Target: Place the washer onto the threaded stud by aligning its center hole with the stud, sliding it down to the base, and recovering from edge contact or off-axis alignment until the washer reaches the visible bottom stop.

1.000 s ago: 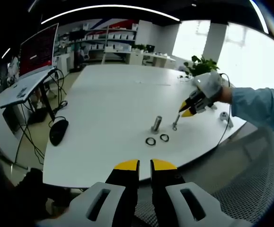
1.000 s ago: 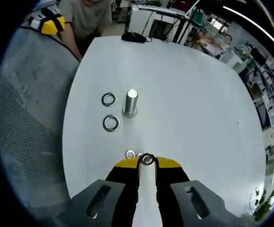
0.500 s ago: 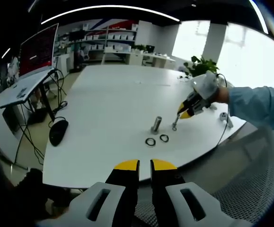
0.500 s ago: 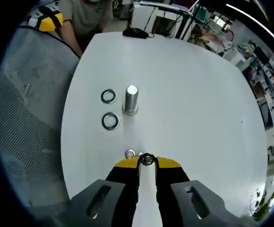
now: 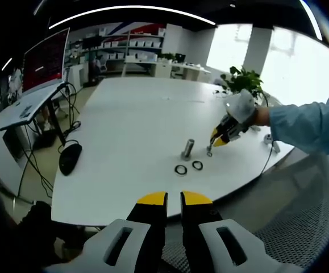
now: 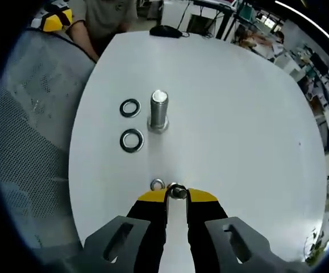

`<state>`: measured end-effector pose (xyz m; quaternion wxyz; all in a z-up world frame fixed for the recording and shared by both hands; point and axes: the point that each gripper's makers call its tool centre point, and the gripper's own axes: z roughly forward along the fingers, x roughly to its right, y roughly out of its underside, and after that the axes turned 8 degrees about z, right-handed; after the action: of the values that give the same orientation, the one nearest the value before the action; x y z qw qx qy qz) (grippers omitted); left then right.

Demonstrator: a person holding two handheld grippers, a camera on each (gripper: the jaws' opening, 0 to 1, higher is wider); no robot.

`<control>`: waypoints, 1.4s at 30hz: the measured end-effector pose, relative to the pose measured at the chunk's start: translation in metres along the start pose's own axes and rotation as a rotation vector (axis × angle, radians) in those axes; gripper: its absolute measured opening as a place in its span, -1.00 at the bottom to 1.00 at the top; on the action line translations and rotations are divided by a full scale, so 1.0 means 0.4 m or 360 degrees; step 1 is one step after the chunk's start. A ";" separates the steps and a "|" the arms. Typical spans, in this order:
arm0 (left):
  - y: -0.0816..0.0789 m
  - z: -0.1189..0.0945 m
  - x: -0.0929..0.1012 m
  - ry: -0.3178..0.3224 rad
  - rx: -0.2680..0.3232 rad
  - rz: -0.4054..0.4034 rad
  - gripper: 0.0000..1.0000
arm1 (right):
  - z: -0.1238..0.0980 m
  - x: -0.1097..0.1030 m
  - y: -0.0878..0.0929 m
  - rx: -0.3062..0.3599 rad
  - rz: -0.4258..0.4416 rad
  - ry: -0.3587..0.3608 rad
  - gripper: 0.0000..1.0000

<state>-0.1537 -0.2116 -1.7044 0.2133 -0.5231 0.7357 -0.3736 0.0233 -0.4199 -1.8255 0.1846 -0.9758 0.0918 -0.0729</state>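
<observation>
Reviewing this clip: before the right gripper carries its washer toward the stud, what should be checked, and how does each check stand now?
1. Washer held: ok. The right gripper is shut on a washer at its tips.
2. Stud standing: ok. The threaded stud is upright on the white table.
3. Stud top free: ok. Nothing sits on it.
4. Path free: ok. Two loose washers lie to the stud's side; a small ring lies by the gripper tips, off the direct line.
5. Hole lined up with the stud: not ok. The washer is well short of it.
6. Left gripper out of the way: ok. The left gripper hangs off the table edge, jaws nearly closed.
</observation>
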 end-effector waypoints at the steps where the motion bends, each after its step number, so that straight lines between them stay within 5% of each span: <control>1: 0.000 0.000 0.000 0.0000 -0.0001 0.0000 -0.87 | 0.003 0.000 0.001 -0.0003 0.0003 -0.0002 -0.73; 19: 0.003 0.001 -0.001 0.0000 -0.0011 -0.0002 -0.87 | 0.037 -0.008 0.015 -0.0081 0.0031 -0.0104 -0.72; 26: 0.003 0.001 -0.002 0.0002 -0.0009 -0.0001 -0.87 | 0.031 -0.003 0.011 -0.0010 0.0119 -0.0098 -0.44; 42: -0.004 -0.002 -0.001 0.0000 0.0019 -0.0003 -0.87 | 0.001 -0.041 0.052 0.0061 0.0302 -0.0135 -0.53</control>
<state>-0.1530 -0.2112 -1.7028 0.2161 -0.5226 0.7329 -0.3781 0.0045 -0.4355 -1.8353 0.2130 -0.9612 0.1746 -0.0154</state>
